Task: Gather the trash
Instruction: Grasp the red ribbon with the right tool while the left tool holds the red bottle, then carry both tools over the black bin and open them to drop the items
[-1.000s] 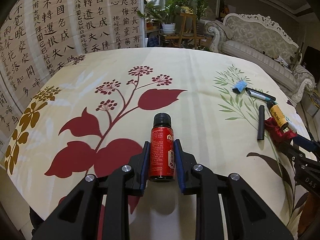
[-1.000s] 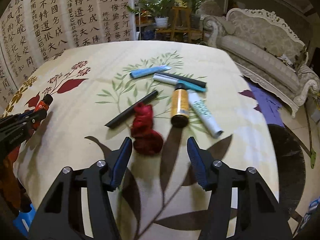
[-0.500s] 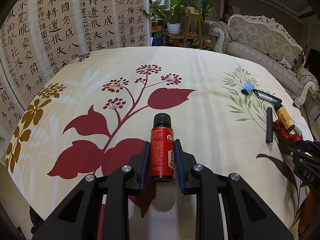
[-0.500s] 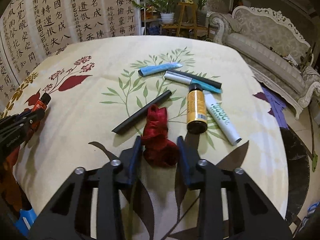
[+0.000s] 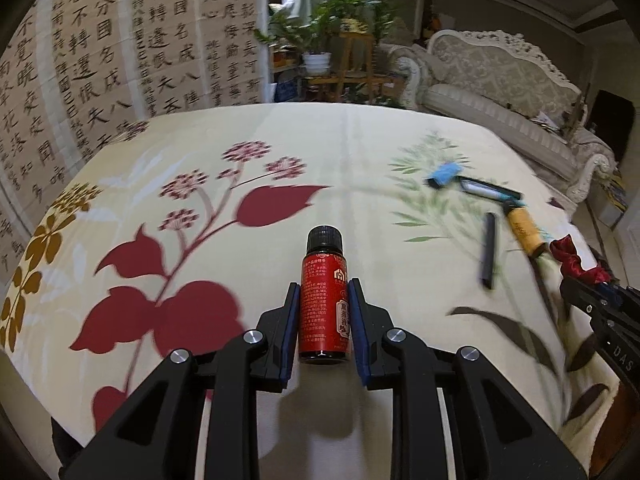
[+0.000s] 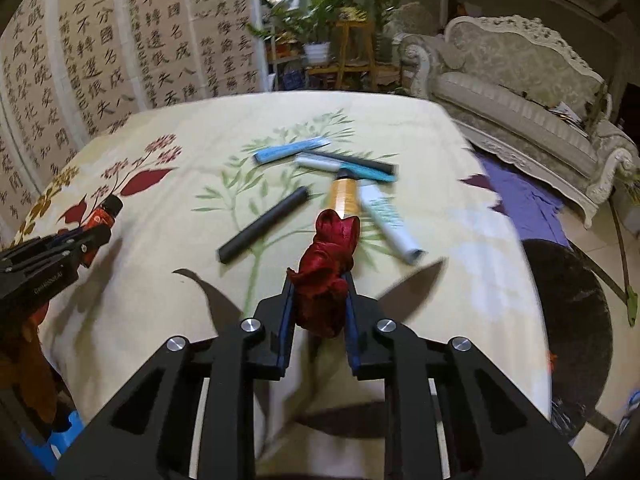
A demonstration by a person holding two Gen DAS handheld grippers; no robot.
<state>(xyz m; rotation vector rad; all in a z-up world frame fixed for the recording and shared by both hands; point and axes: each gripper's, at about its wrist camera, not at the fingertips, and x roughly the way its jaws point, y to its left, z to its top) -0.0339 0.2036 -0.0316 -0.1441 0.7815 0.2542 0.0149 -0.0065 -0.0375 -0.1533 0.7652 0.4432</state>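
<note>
Your left hand-held gripper [image 5: 323,322] pinches the red bottle [image 5: 324,300] above the table [image 5: 240,152]. Your right hand-held gripper [image 6: 320,304], jaws just closing, now clamps the red cloth [image 6: 326,276], just in front of the yellow bottle [image 6: 344,196].

Calligraphy screen [image 5: 120,48], ornate sofa [image 5: 500,92], plants [image 5: 320,36]

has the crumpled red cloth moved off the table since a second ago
Yes. The crumpled dark red cloth now sits gripped in the right tool, raised and overlapping the amber bottle it earlier lay beside.
</note>
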